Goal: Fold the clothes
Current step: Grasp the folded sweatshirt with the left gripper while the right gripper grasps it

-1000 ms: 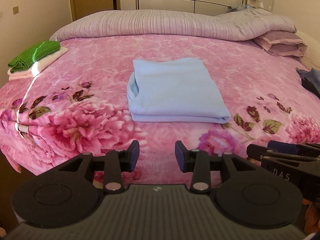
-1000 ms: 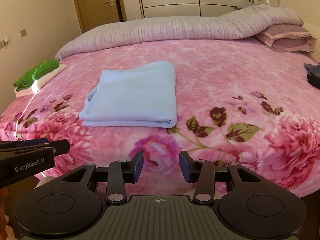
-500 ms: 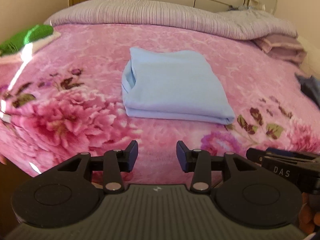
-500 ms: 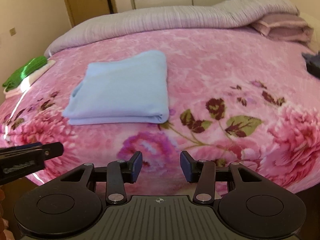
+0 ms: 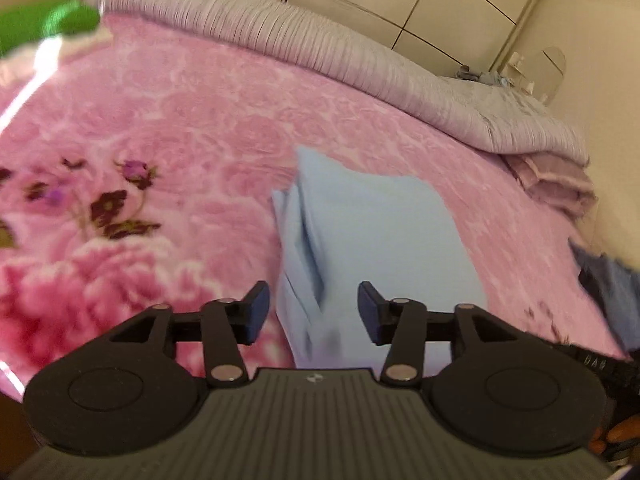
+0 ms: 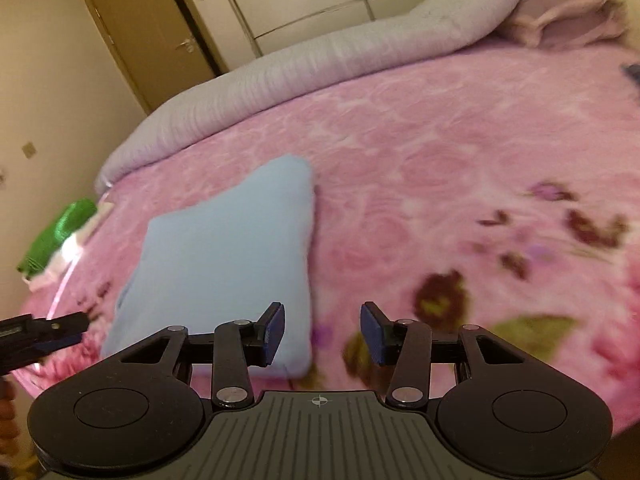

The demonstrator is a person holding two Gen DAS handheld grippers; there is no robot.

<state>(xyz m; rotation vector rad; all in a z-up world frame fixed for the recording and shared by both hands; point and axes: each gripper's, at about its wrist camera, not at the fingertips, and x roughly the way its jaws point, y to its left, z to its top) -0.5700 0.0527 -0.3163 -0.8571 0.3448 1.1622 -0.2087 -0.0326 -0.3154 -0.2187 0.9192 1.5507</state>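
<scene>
A folded light-blue garment (image 5: 380,240) (image 6: 224,248) lies flat on the pink floral bedspread (image 5: 180,120) (image 6: 440,152). My left gripper (image 5: 313,310) hangs over the garment's near left edge. Its jaws are opening, with the layered edge seen between them and neither pad pressing on it. My right gripper (image 6: 323,330) stands open over the garment's near right corner, pads apart from the cloth. Each view catches the other gripper's tip at its side: the right one (image 5: 592,360) and the left one (image 6: 44,326). Both views are tilted and blurred.
A green folded item on a white one (image 5: 44,24) (image 6: 60,232) sits at the bed's far left edge. A lilac-grey duvet (image 5: 320,40) (image 6: 320,68) and pillows (image 5: 556,184) line the far side. Dark blue clothing (image 5: 612,284) lies at the right. A door (image 6: 148,32) stands behind.
Both grippers have moved forward and down to the blue garment's near edge, each rolling so the bed looks tilted. The left jaws have spread wider.
</scene>
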